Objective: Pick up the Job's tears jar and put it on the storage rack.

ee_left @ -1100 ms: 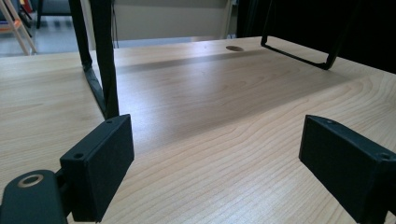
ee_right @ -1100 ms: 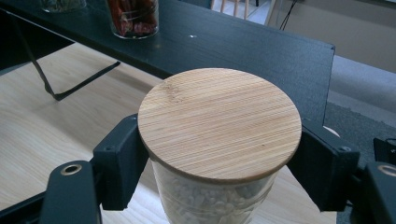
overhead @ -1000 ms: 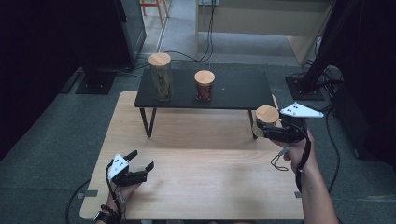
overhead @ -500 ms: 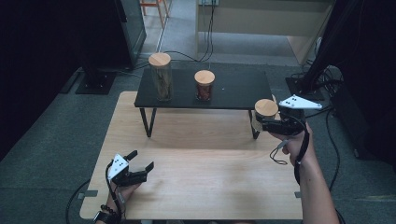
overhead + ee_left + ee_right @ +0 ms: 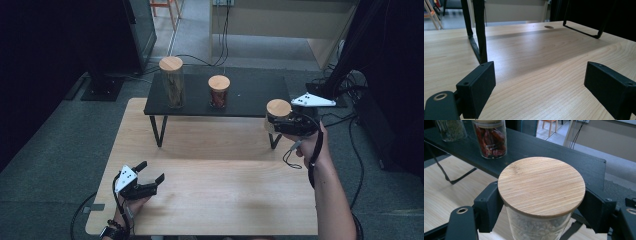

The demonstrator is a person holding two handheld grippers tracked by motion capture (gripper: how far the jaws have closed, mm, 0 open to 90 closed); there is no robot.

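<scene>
A tall jar (image 5: 171,81) with a wooden lid and a shorter jar of dried red chillies (image 5: 219,90) stand apart on a black shelf (image 5: 252,97) upon the wooden table (image 5: 215,180).

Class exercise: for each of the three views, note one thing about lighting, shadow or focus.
High view: dim, dark surroundings, the black shelf shadowing the wooden table. Left gripper view: near fingers soft, a shadow band across the wood. Right gripper view: bamboo lid sharp, chilli jar behind slightly blurred.

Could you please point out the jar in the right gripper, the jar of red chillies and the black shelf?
held jar (image 5: 541,186): right gripper view, wooden lid.
chilli jar (image 5: 219,95): high view, glass side.
black shelf (image 5: 250,97): high view, bare top.
</scene>
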